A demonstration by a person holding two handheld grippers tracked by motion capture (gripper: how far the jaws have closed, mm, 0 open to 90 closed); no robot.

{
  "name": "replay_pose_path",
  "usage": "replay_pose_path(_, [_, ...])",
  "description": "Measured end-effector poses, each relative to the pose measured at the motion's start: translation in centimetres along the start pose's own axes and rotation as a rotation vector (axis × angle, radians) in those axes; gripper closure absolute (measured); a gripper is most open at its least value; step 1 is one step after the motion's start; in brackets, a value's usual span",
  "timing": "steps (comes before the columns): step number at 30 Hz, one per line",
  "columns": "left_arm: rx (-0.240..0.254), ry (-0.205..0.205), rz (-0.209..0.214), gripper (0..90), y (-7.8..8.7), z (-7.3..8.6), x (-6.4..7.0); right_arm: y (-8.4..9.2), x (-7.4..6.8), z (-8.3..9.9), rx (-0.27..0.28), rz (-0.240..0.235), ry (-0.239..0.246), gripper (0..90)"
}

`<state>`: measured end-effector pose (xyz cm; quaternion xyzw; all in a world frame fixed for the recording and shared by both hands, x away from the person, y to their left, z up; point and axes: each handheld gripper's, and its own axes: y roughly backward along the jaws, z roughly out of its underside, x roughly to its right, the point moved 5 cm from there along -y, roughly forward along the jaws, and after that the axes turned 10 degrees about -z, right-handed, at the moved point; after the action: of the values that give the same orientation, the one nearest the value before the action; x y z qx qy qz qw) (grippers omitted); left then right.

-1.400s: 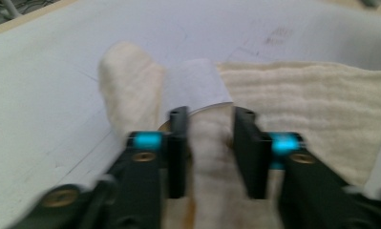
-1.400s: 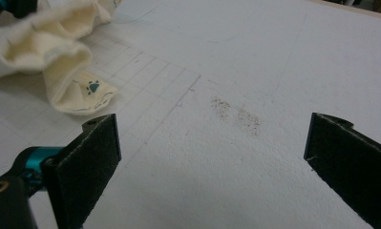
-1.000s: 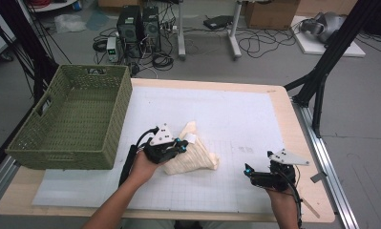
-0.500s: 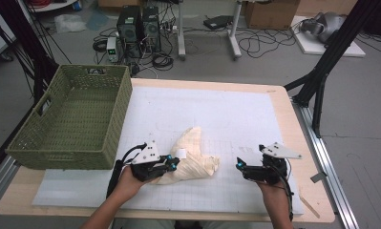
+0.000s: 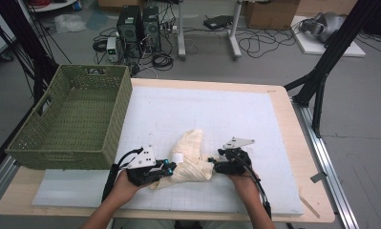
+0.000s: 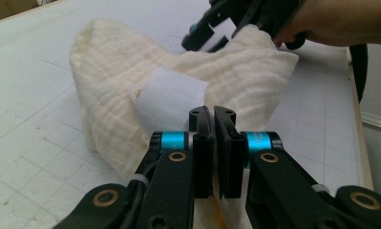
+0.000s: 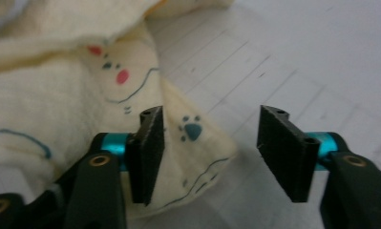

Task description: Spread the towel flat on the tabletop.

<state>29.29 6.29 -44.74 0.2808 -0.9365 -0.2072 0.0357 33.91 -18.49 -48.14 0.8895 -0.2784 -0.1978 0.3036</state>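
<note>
Cloth [image 7: 59,95] corner between half-closed jaws

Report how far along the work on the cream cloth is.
Done: the left gripper is clamped on one edge of the cream cloth. In hand: the right gripper has just been closing, its jaws apart around a corner of the cloth without pinching it. Left: the cloth lies crumpled on the white mat, and the green basket holds nothing.

The cloth [image 5: 190,160] lies on the mat [image 5: 236,114], right of the basket [image 5: 73,119].
</note>
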Motion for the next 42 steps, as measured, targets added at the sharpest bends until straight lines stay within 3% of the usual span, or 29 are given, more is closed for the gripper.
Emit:
replay_pose_path(1, [0.002, 0.001, 0.001, 85.8, 0.0, 0.0, 0.0, 0.0, -0.1, 0.0, 0.004, 0.007, 0.022, 51.5])
replay_pose_path(4, [0.002, 0.002, 0.001, 85.8, 0.0, 0.0, 0.0, 0.2, -0.4, 0.0, -0.007, -0.028, 0.028, 71.7])
replay_pose_path(5, [0.0, 0.002, 0.001, 85.8, 0.0, 0.0, 0.0, 0.4, -0.4, 0.0, -0.014, -0.012, 0.043, 79.7])
replay_pose_path(6, [0.0, -0.002, 0.002, 85.8, 0.0, -0.1, 0.0, 0.5, -0.4, 0.1, -0.035, 0.02, 0.074, 80.7])
replay_pose_path(9, [-0.004, -0.006, 0.002, 85.6, 0.0, -0.1, 0.1, 1.1, 0.3, 0.3, -0.049, 0.083, 0.094, 84.1])
replay_pose_path(16, [-0.018, -0.008, 0.0, 85.5, -0.1, 0.1, -0.1, 4.2, 4.1, 0.6, -0.002, 0.252, 0.007, 84.4])
replay_pose_path(19, [-0.034, -0.014, 0.009, 85.6, -0.4, 0.2, 0.0, 5.5, 5.9, 0.5, 0.018, 0.352, -0.036, 84.8])
replay_pose_path(22, [-0.043, -0.031, 0.024, 84.2, -0.7, 0.2, 0.4, 6.1, 7.0, 0.7, 0.035, 0.408, -0.08, 84.6])
replay_pose_path(25, [-0.054, -0.033, -0.001, 66.4, -0.8, 0.0, 0.2, 6.0, 7.2, 0.9, 0.032, 0.423, -0.094, 79.9])
replay_pose_path(29, [-0.029, 0.049, -0.089, 46.1, -0.1, -0.5, -1.6, 6.4, 6.8, 1.1, 0.068, 0.423, -0.095, 62.3])
replay_pose_path(31, [-0.013, 0.055, -0.139, 40.3, 0.3, -1.0, -2.4, 6.8, 6.5, 1.3, 0.09, 0.409, -0.084, 57.8])
replay_pose_path(35, [0.016, 0.065, -0.159, 38.9, 0.2, -2.3, -3.4, 8.1, 6.0, 1.8, 0.121, 0.397, -0.069, 49.3])
replay_pose_path(37, [0.011, 0.06, -0.156, 38.9, -0.5, -3.1, -3.7, 8.8, 5.7, 2.2, 0.131, 0.403, -0.066, 46.4])
replay_pose_path(42, [-0.025, 0.041, -0.157, 40.8, -3.2, -4.3, -4.1, 10.3, 4.6, 3.2, 0.174, 0.359, -0.041, 45.8])
